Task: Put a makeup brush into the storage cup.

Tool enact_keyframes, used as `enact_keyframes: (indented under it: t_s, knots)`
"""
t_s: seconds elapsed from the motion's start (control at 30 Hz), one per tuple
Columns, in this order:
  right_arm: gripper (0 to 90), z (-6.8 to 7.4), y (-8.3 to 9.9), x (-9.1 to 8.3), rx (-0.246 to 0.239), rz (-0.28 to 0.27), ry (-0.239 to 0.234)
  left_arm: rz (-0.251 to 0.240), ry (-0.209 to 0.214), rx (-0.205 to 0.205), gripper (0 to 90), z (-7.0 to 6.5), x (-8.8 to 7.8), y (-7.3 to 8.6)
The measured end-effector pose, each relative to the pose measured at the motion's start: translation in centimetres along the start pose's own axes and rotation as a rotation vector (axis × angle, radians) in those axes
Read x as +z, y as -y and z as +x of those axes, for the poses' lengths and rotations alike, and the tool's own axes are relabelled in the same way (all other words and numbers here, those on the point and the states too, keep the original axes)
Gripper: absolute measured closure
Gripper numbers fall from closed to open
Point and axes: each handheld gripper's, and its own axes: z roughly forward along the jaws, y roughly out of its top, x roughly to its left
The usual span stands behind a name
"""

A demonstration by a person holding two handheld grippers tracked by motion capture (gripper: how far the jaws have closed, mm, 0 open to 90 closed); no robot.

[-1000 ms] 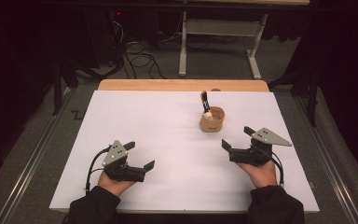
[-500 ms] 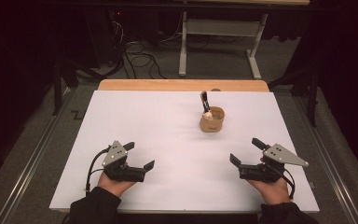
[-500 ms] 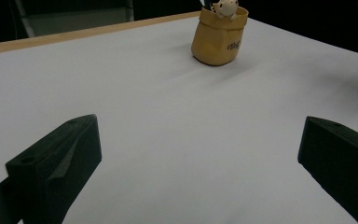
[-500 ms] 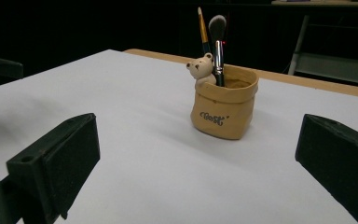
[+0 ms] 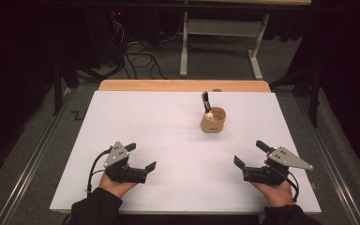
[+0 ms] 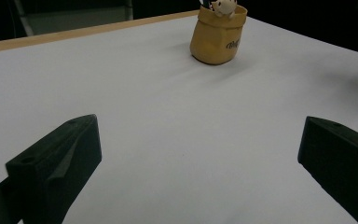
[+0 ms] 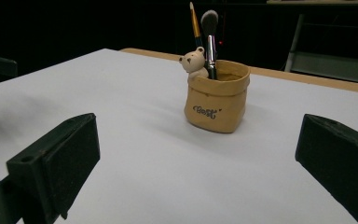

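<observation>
Closest in, the left gripper [image 5: 140, 157] rests low on the white table [image 5: 136, 117], jaws spread wide with nothing between them. Over on the other side, the right gripper [image 5: 251, 154] sits the same way, jaws parted and empty. Both are well apart from the target. Farther out, right of the table's middle, stands one tan pouch-shaped holder [image 7: 216, 95], upright, with a little bear figure [image 7: 193, 62] perched on its rim. Two brushes [image 7: 209, 35] stand up out of it: one thin gold-handled, one fluffy-tipped. The holder looks stiff and light, likely ceramic or resin, so breakable if tipped. I'd pinch it across the rim, away from the bear. The brushes are slim and light; take one by the handle.
</observation>
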Motion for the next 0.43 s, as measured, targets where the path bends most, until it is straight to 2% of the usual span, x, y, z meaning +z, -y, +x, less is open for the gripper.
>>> enact_keyframes:
  t_s: [0.43]
  knots:
    - [0.4, -0.15, 0.26, 0.22, 0.004, 0.008, 0.0, -0.002, 0.003, 0.001, 0.3, 0.02, -0.03, -0.02]
